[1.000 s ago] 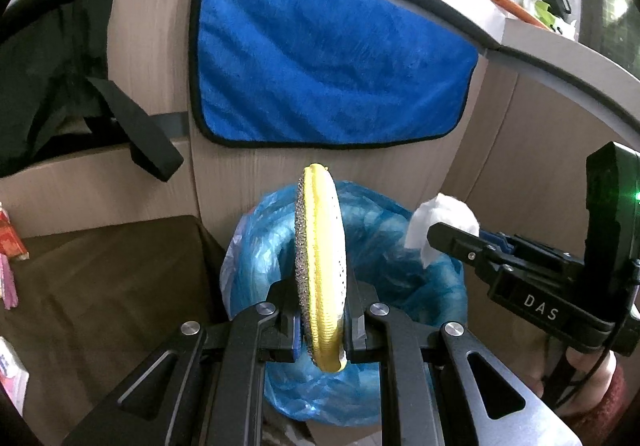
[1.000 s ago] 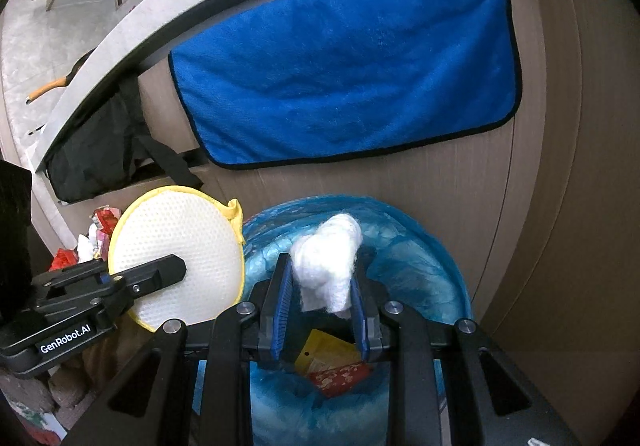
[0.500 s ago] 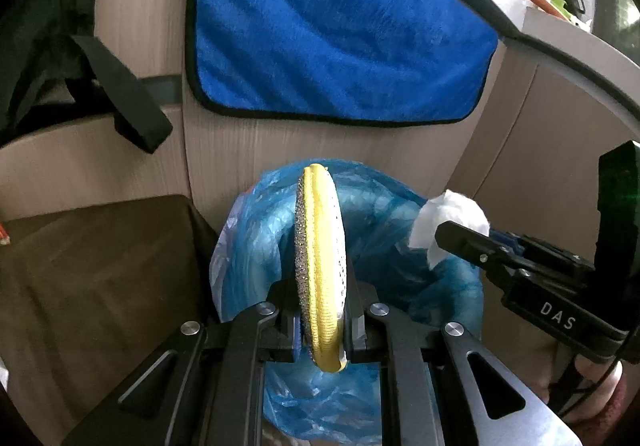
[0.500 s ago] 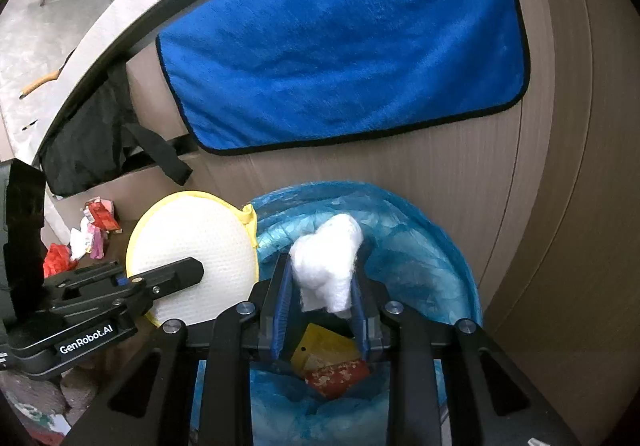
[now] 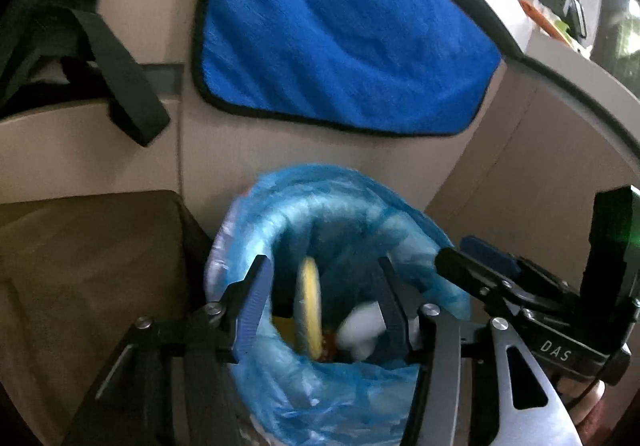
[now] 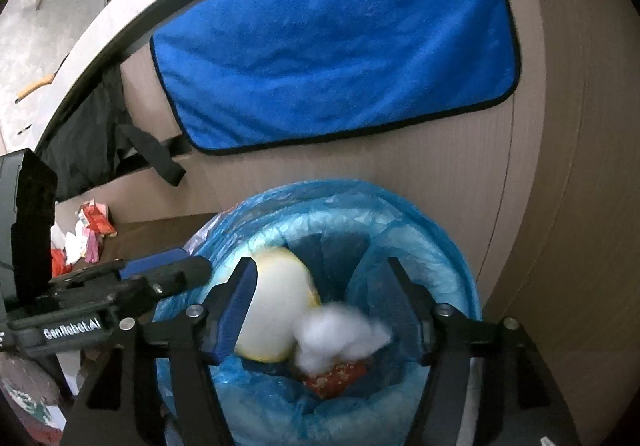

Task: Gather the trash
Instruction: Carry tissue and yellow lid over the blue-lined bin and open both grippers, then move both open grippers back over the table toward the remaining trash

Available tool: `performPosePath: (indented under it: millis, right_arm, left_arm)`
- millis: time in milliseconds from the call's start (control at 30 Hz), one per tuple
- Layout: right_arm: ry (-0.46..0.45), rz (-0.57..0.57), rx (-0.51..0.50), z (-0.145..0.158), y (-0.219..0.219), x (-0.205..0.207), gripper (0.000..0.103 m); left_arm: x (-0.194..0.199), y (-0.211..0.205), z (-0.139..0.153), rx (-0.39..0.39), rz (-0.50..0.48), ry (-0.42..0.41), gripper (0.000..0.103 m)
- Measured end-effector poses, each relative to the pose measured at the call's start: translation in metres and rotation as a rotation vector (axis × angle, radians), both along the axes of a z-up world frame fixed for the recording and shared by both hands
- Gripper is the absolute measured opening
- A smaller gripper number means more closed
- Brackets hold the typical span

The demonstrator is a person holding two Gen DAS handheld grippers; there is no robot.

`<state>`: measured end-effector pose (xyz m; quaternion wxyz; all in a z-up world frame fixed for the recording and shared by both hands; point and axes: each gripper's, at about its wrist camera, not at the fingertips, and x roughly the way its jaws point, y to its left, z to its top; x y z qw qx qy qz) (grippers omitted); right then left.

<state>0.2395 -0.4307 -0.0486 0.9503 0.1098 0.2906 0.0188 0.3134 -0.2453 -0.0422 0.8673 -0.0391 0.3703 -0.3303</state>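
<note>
**Both grippers let go over the blue-lined bin**

Around the bin first: a blue towel (image 6: 332,58) with a black border hangs flat on the beige panel right behind it, and a black strap (image 5: 120,82) dangles further left. Left of the bin sits a dark brown surface (image 5: 88,266), and at its far edge by the panel lies a little heap of red, pink and white wrappers (image 6: 86,234). Nothing blocks the mouth of the bin (image 6: 432,246); the blue bag is folded over its rim all the way round.

Now the trash itself. The yellow round sponge (image 6: 276,306), pale mesh face on one side, is down inside the bag, standing on edge against the left wall. The white tissue wad (image 6: 340,338) is blurred, just beside the sponge and above a red wrapper (image 6: 336,378) at the bottom.

The left gripper (image 5: 320,310) has its jaws spreading, and the sponge between them touches neither blue pad. The right gripper (image 6: 320,306) is opening too, the tissue loose between its fingers, clear of both.

A second ago it was different: the sponge was pinched upright above the rim in the left gripper, and the tissue was clamped tight in the right one. Both pieces have since dropped into the bag.
</note>
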Motion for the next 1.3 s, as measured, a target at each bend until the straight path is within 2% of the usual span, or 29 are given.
performPosePath:
  millis: [167, 367, 500, 700, 900, 1033, 1167, 1300]
  right_arm:
    - [0.002, -0.015, 0.022, 0.008, -0.001, -0.004, 0.062]
    - [-0.027, 0.001, -0.018, 0.028, 0.022, -0.014, 0.062]
    - [-0.044, 0.026, -0.063, 0.041, 0.053, -0.017, 0.062]
    - [-0.067, 0.077, -0.154, 0.055, 0.122, -0.015, 0.064]
    - [-0.015, 0.244, -0.113, 0.055, 0.199, 0.01, 0.064]
    - [0.002, 0.334, -0.156, 0.052, 0.256, 0.024, 0.064]
    - [0.026, 0.42, -0.184, 0.043, 0.304, 0.037, 0.064]
    - [0.037, 0.48, -0.247, 0.035, 0.345, 0.051, 0.064]
  left_arm:
    - [-0.001, 0.029, 0.013, -0.013, 0.052, -0.012, 0.054]
    - [-0.012, 0.086, 0.033, 0.014, 0.14, -0.061, 0.054]
    - [-0.028, 0.137, 0.046, 0.052, 0.215, -0.119, 0.054]
    - [-0.05, 0.246, 0.05, 0.103, 0.384, -0.181, 0.055]
    - [-0.052, 0.356, 0.038, 0.085, 0.599, -0.148, 0.057]
    - [-0.046, 0.42, 0.023, 0.045, 0.705, -0.092, 0.059]
    - [-0.034, 0.458, 0.005, -0.021, 0.734, -0.01, 0.059]
    - [-0.028, 0.466, -0.001, -0.051, 0.719, -0.014, 0.059]
